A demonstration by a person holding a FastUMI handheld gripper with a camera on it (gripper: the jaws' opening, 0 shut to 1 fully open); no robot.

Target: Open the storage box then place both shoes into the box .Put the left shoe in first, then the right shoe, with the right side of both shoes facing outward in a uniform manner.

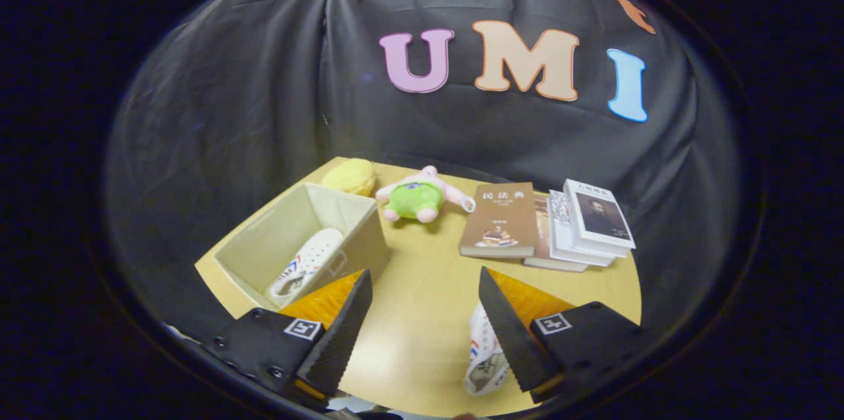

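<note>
**One shoe boxed, the second waiting under the fingers**

Nearest of all, the gripper hangs over the table's front edge with its fingers spread wide and nothing between them, bare tabletop showing in the gap. Just inside the right finger, partly hidden under it, lies the second shoe, white with red and blue stripes, close to the front edge of the table. The open stance fits a grasp not yet begun; I'd judge the fingers must shift right and drop to straddle that shoe.

Beyond the left finger, at the table's left edge, stands the storage box, top open and no lid to be seen. The first shoe leans inside it, its side turned up, presumably set that way so the second can match it.

Farther back, clear of the work, a green and pink plush toy lies near the rear edge, a yellow sponge-like lump behind the box, and a stack of books toward the right rear corner.
</note>
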